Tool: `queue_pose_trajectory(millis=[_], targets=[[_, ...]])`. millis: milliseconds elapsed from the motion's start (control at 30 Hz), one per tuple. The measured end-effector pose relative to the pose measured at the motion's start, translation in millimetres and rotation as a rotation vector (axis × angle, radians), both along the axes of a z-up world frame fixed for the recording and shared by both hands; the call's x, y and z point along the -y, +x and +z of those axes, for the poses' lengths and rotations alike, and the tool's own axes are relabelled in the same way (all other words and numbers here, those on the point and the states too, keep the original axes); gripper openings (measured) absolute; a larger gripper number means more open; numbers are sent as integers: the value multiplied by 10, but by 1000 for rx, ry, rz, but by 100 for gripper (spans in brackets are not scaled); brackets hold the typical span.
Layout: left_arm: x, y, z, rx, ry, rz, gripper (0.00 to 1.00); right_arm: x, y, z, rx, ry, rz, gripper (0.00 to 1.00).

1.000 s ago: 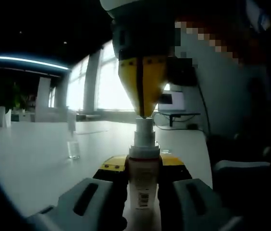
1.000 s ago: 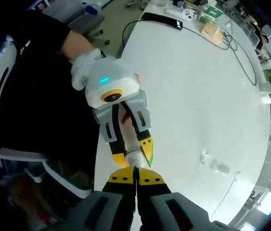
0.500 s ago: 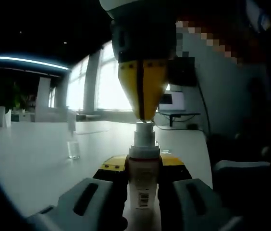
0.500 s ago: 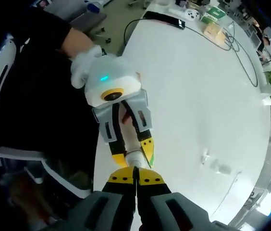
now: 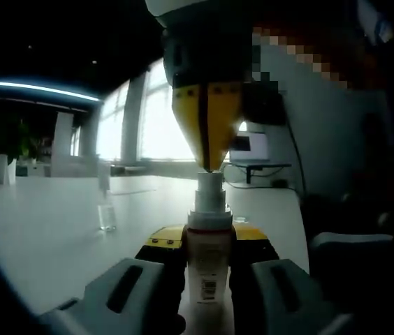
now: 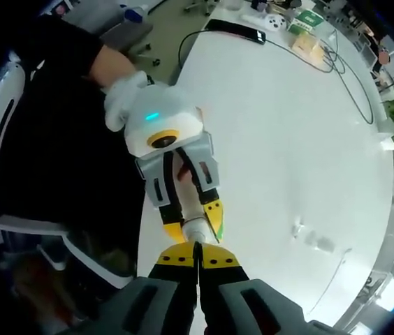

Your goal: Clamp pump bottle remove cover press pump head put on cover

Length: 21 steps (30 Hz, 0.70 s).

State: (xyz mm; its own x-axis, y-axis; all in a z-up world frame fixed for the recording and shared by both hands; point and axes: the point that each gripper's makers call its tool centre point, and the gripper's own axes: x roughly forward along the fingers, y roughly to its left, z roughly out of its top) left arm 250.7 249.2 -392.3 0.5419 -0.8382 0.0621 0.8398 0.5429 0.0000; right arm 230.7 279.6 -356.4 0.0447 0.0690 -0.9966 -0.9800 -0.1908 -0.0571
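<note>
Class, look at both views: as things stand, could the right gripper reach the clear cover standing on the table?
Probably yes. The right gripper is shut and holds nothing, poised over the pump head; the clear cover stands apart on bare table, nothing between.

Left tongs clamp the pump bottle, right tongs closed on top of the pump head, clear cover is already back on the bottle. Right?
Not quite: the clear cover is off, standing on the white table to the side in the left gripper view. The rest holds: the left tongs clamp the pump bottle, and the right tongs, closed, sit on the pump head.
</note>
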Motion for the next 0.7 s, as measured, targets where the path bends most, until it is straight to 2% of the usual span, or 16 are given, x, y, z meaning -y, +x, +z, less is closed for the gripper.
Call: queue_pose_trajectory(millis=[700], targets=[[-6,6,-2,3,1,0,14,-12,-13,2,-4,9,-9,0]])
